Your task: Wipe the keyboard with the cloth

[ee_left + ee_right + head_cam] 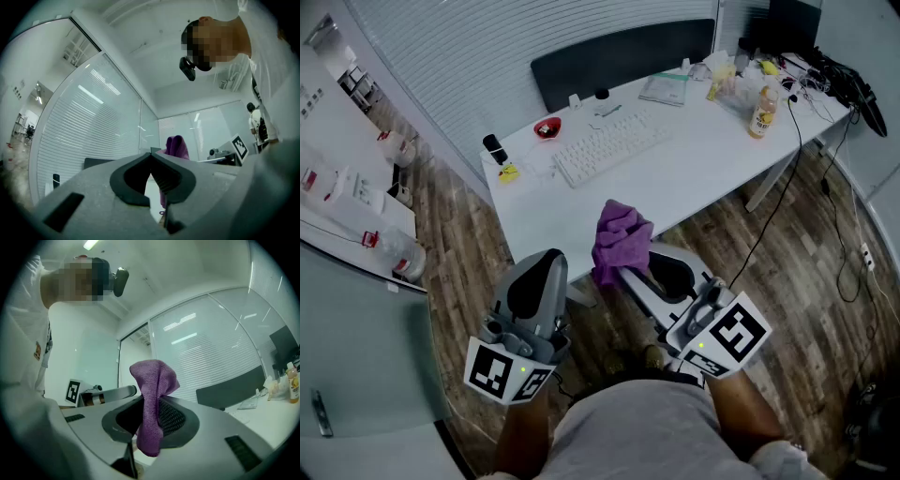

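Wood-grain flooring [459, 244] and a slatted glass wall are seen round a white desk [703, 178], which is set slantwise at 12 o'clock from the person; on its far half the white keyboard [609, 145] is laid, its long axis running from about 8 o'clock to 2 o'clock in the head view, with bare desktop left between it and the near edge; both grippers are held short of that edge, over the floor, and are pointed slightly upward; the right gripper [630, 270] is clenched on the purple cloth [619, 239], which is pinched between the pads with a bunch standing above the jaws and a tail hanging below; the left gripper [546, 255] is closed on nothing, its jaws being met tip to tip in its own view; the keyboard is thus found at 12 o'clock from the cloth and well apart from it, and the right gripper is judged the nearer and the one to be carried forward; the wipe is judged not yet begun, and a stroke along the 8-to-2 axis would be called for once the cloth is lowered onto the keys.
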Available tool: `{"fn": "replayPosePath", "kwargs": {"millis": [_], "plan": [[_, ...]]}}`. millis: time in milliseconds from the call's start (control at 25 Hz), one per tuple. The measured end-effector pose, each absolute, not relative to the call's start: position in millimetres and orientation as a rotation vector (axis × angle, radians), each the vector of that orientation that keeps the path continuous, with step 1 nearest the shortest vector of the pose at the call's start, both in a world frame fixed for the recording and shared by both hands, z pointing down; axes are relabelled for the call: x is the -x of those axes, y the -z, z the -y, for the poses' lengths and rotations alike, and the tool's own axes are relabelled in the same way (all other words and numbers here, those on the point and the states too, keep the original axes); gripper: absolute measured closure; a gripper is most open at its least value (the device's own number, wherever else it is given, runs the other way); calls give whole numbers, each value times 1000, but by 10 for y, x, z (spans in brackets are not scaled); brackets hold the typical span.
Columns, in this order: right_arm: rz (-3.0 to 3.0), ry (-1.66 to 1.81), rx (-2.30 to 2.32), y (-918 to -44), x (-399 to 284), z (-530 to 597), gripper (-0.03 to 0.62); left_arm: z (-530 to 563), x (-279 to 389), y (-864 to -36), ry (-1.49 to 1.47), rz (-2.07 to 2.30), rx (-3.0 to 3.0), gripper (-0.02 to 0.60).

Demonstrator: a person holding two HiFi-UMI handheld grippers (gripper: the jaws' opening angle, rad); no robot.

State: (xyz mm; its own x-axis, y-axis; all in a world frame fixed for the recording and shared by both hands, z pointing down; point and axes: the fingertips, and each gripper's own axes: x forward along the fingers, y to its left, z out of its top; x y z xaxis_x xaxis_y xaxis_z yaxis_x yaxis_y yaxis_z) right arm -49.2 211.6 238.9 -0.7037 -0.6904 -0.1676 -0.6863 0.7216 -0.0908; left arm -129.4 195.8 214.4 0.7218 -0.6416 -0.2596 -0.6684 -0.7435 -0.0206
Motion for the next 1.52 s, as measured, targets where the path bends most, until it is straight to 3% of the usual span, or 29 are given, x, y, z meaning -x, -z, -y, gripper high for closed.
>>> {"fn": "replayPosePath", "kwargs": {"millis": [1520], "plan": [[-2811,72,996,-2551,-180,-1485,511,-1248,880,-2409,-283,-1300,2756,566]]}}
